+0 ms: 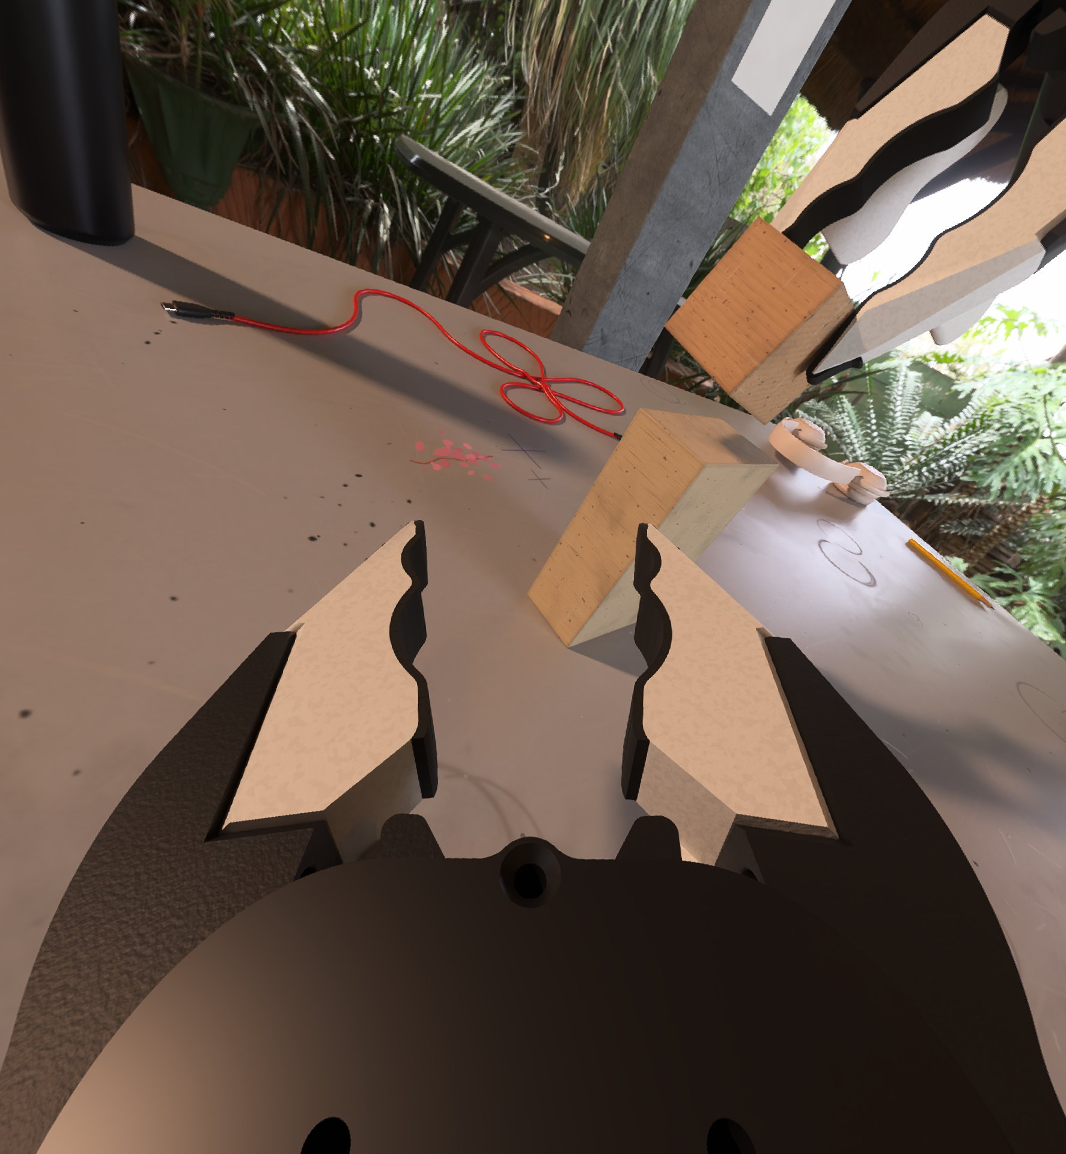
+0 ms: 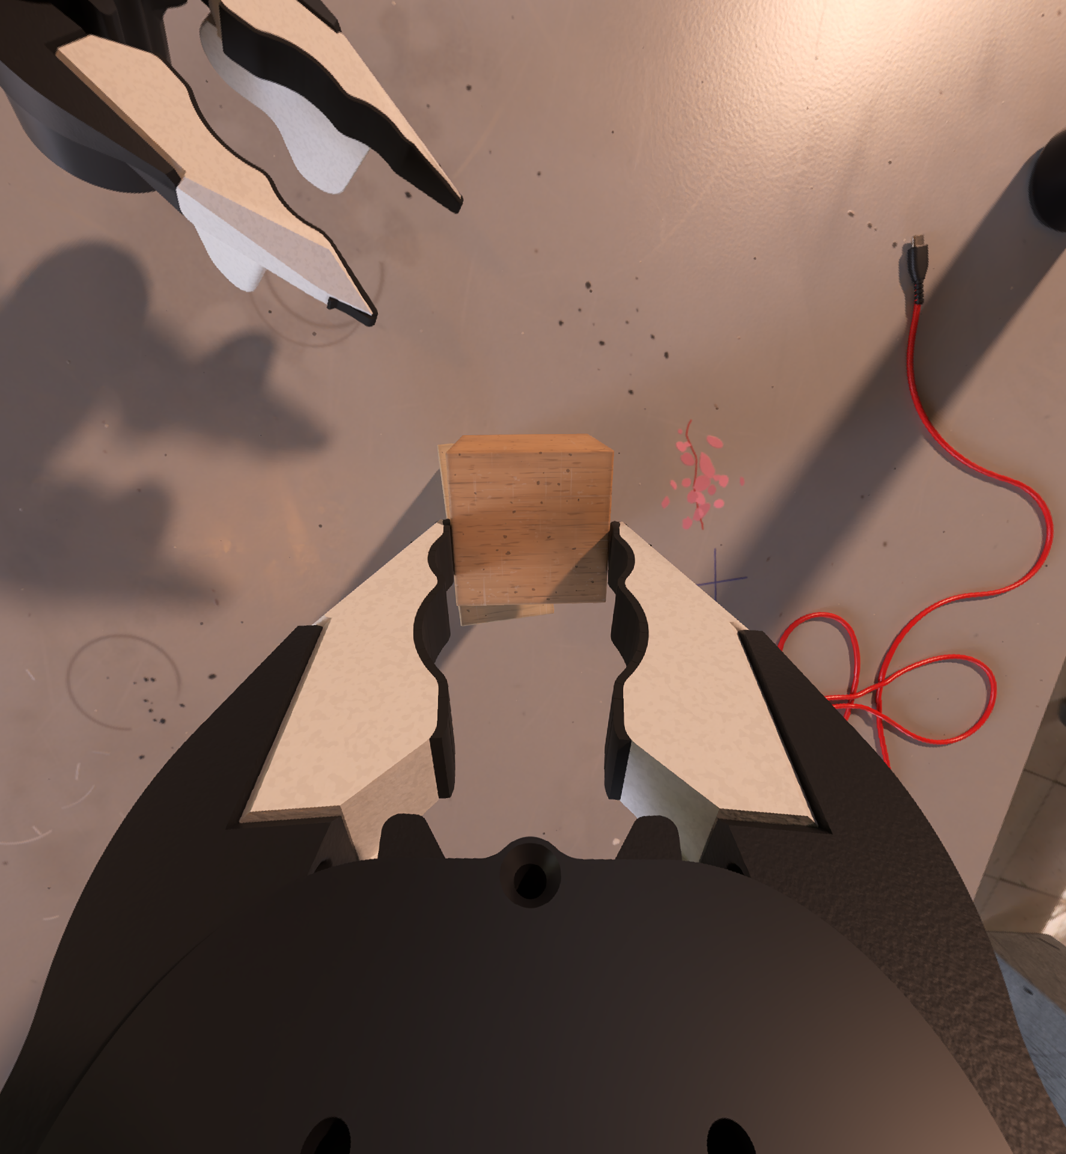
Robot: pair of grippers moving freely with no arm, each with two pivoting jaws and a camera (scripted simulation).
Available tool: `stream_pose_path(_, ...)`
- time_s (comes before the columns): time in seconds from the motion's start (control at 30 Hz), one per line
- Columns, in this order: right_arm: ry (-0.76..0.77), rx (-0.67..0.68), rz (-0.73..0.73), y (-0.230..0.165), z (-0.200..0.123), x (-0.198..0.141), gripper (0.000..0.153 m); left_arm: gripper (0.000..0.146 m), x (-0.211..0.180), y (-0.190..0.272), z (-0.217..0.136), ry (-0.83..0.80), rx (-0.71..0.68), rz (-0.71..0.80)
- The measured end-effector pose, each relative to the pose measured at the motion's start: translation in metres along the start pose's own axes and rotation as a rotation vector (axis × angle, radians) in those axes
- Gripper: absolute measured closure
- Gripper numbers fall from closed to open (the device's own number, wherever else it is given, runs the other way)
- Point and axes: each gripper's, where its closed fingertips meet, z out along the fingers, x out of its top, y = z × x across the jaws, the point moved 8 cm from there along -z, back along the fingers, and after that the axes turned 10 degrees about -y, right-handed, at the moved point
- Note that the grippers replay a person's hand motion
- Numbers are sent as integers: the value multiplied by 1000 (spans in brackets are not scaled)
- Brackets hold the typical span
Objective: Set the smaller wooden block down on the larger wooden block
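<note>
Right gripper (image 2: 529,556) clamps the smaller wooden block (image 2: 529,518) between its fingertips, held in the air directly above the larger wooden block (image 1: 636,524), which stands on the tabletop (image 1: 206,499) near its far edge. Left gripper (image 1: 530,549) hovers nearby with its fingers spread and nothing between them. Ink specks, a pink stain and pen marks dot the beige surface. A red cable (image 1: 518,374) loops by the far edge, a black cylinder (image 1: 56,112) stands at the far left corner, and a pencil (image 1: 949,571) lies toward the right edge. Green plants (image 1: 331,93) and a concrete post (image 1: 674,187) rise behind.
</note>
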Motion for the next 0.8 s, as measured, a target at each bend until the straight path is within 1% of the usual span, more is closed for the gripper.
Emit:
stream_pose_path(0.27,-25,24,-7,0,2,-4,103,79,0,-1,0,3,1,-8)
stream_pose_path(0.4,-58,29,-30,0,3,-4,103,79,0,-1,-1,0,3,-3)
stream_pose_path(0.57,-128,2,-71,-3,4,-1,103,79,0,-2,1,-4,3,-6)
stream_pose_path(0.8,-167,12,-96,-6,11,2,103,79,0,-3,1,-4,6,-8)
